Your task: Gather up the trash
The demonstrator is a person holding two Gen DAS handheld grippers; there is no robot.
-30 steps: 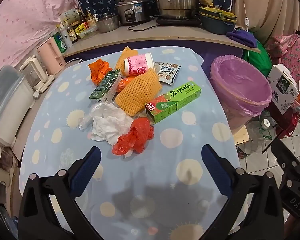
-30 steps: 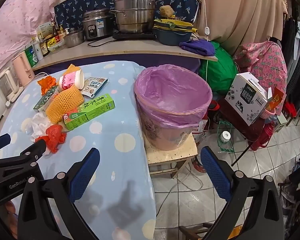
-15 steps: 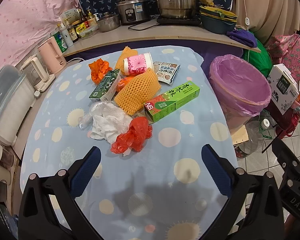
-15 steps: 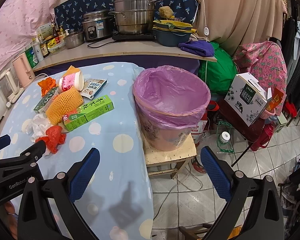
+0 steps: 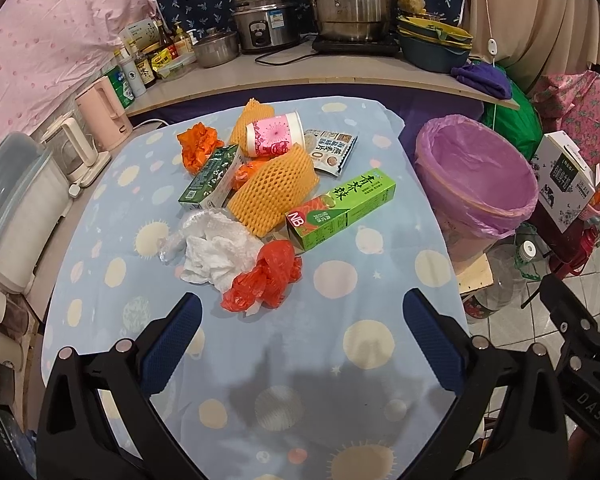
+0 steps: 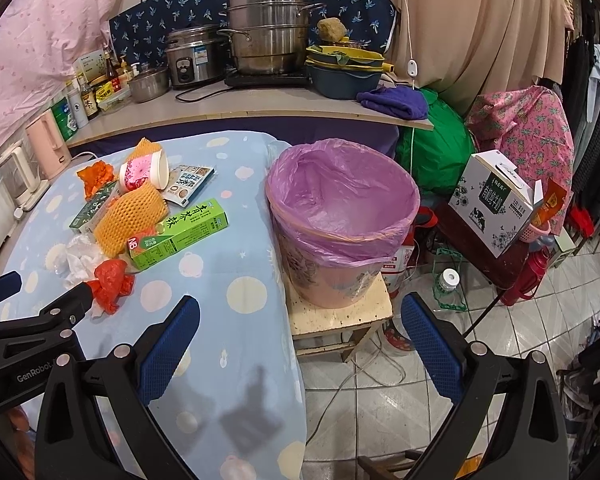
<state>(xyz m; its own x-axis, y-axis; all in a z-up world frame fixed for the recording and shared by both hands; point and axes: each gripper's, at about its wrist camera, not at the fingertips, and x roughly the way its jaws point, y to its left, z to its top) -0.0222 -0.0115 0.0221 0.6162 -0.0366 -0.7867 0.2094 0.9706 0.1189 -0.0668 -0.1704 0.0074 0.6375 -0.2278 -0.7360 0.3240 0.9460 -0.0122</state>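
Note:
A heap of trash lies on the blue dotted tablecloth (image 5: 340,352): a red plastic bag (image 5: 266,276), crumpled white wrap (image 5: 216,248), a yellow foam net (image 5: 274,192), a long green carton (image 5: 340,210), a small dark green carton (image 5: 210,180), a pink cup (image 5: 276,134), a snack sachet (image 5: 332,152) and orange crumpled plastic (image 5: 198,146). The bin with a purple liner (image 6: 342,216) stands on a low stool right of the table. My left gripper (image 5: 300,312) hangs open just short of the red bag. My right gripper (image 6: 298,316) is open over the table's right edge, in front of the bin.
Behind the table a counter (image 5: 284,76) carries steel pots, a rice cooker, bottles and stacked bowls. Kettles (image 5: 100,120) stand at the left. A milk box (image 6: 496,204), a water jug and tiled floor (image 6: 380,408) lie to the right of the bin.
Both views have shifted only slightly; the left gripper has eased back a little from the trash heap. Both grippers stay open and hold nothing.

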